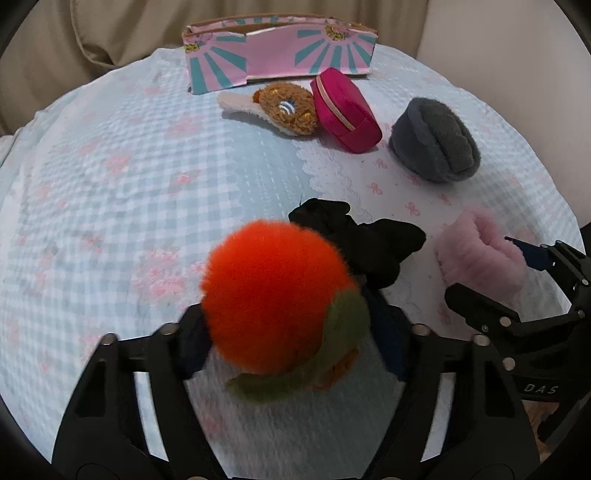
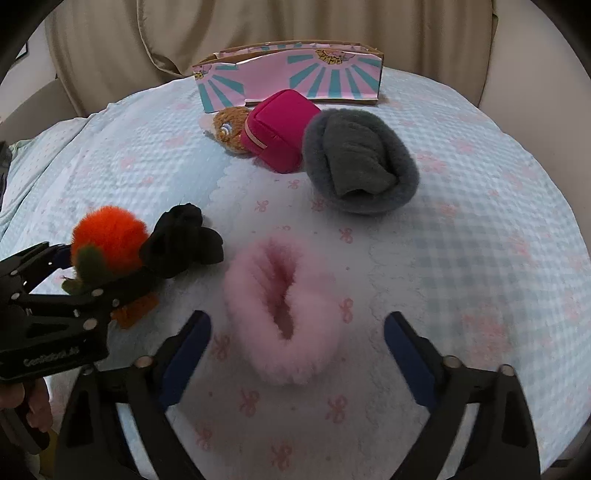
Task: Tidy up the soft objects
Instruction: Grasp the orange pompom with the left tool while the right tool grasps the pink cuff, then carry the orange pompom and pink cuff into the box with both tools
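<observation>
My left gripper (image 1: 291,332) is shut on a fluffy orange plush (image 1: 269,295) with green leaves, held just above the blue checked cloth; it also shows in the right wrist view (image 2: 107,236). A black soft item (image 1: 362,240) lies just beyond it. My right gripper (image 2: 297,332) is open, its jaws on either side of a pink fluffy band (image 2: 284,314), not touching it. Farther back lie a grey fleece band (image 2: 358,162), a magenta pouch (image 2: 280,129) and a brown plush (image 2: 231,127). A pink and teal cardboard box (image 2: 295,77) stands at the back.
The blue checked cloth (image 1: 110,184) covers the whole surface, with open cloth on the left and right. Beige curtains (image 2: 258,29) hang behind the box. The left gripper's body (image 2: 48,314) sits at the left of the right wrist view.
</observation>
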The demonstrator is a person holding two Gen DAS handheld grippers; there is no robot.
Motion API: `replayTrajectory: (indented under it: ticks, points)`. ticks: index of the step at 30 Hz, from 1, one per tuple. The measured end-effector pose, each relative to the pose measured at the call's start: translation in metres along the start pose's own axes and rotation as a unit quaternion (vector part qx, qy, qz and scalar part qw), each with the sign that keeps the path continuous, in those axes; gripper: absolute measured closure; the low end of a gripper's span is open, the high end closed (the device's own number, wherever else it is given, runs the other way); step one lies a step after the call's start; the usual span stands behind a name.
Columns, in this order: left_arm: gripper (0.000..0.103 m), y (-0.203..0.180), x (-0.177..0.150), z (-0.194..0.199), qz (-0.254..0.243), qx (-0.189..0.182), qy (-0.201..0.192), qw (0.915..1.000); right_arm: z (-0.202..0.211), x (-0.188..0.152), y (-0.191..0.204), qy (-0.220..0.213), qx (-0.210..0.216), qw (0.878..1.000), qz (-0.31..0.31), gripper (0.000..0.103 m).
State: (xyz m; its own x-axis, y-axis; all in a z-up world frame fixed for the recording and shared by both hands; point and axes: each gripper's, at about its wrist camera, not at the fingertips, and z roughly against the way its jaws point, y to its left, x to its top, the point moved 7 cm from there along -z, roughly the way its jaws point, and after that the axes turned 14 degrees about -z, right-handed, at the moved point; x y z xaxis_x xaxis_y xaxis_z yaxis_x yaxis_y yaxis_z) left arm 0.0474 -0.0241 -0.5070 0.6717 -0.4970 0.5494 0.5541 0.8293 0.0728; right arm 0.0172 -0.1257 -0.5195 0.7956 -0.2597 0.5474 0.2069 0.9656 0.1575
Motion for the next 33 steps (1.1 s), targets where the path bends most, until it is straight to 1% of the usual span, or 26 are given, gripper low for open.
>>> replayTrajectory:
  ticks: [2, 3, 4, 5, 6, 7, 9, 14, 16, 18, 23, 27, 30, 33]
  points:
    - [0.049, 0.001, -0.002, -0.005, -0.001, 0.001, 0.006, 1.0, -0.004, 0.0, 0.003, 0.0, 0.004, 1.0, 0.0, 0.023]
    - [0.054, 0.001, -0.002, -0.007, -0.001, 0.001, 0.007, 1.0, -0.006, 0.0, 0.004, 0.0, 0.005, 1.0, 0.001, 0.028]
    - [0.057, 0.002, -0.003, -0.007, 0.0, 0.003, 0.009, 1.0, -0.008, 0.001, 0.006, 0.0, 0.006, 1.0, 0.003, 0.033]
    - [0.059, 0.004, -0.003, -0.007, 0.001, 0.003, 0.009, 1.0, -0.009, 0.001, 0.008, 0.001, 0.007, 1.0, 0.007, 0.037]
    - [0.062, 0.004, -0.003, -0.006, 0.004, 0.002, 0.008, 1.0, -0.01, 0.002, 0.009, 0.0, 0.007, 1.0, 0.011, 0.043]
    - [0.063, 0.006, -0.003, -0.004, 0.008, 0.002, 0.006, 0.9999, -0.009, 0.003, 0.011, -0.002, 0.005, 1.0, 0.015, 0.048]
    - [0.064, 0.008, -0.003, -0.001, 0.015, 0.002, 0.004, 0.9999, -0.008, 0.006, 0.012, -0.009, 0.003, 1.0, 0.017, 0.052]
    - [0.064, 0.012, -0.001, 0.006, 0.025, 0.008, 0.002, 0.9997, -0.006, 0.009, 0.012, -0.011, 0.005, 1.0, 0.009, 0.054]
    - [0.064, 0.012, 0.0, 0.009, 0.027, 0.009, 0.001, 0.9996, -0.004, 0.01, 0.012, -0.011, 0.004, 1.0, 0.01, 0.058]
    - [0.064, 0.012, 0.003, 0.012, 0.028, 0.009, -0.001, 0.9996, -0.001, 0.012, 0.012, -0.01, 0.004, 1.0, 0.009, 0.06]
    - [0.064, 0.013, 0.016, 0.028, 0.034, 0.012, -0.007, 0.9993, 0.014, 0.022, 0.011, -0.016, 0.005, 1.0, 0.006, 0.061]
    - [0.064, 0.017, 0.033, 0.045, 0.042, 0.017, -0.013, 0.9989, 0.03, 0.039, 0.01, -0.024, 0.003, 1.0, 0.001, 0.061]
    - [0.064, 0.021, 0.049, 0.062, 0.051, 0.02, -0.019, 0.9983, 0.049, 0.059, 0.008, -0.032, 0.002, 0.999, -0.008, 0.061]
    - [0.064, 0.024, 0.067, 0.083, 0.072, 0.013, -0.021, 0.9971, 0.068, 0.078, 0.005, -0.037, 0.001, 0.999, -0.02, 0.061]
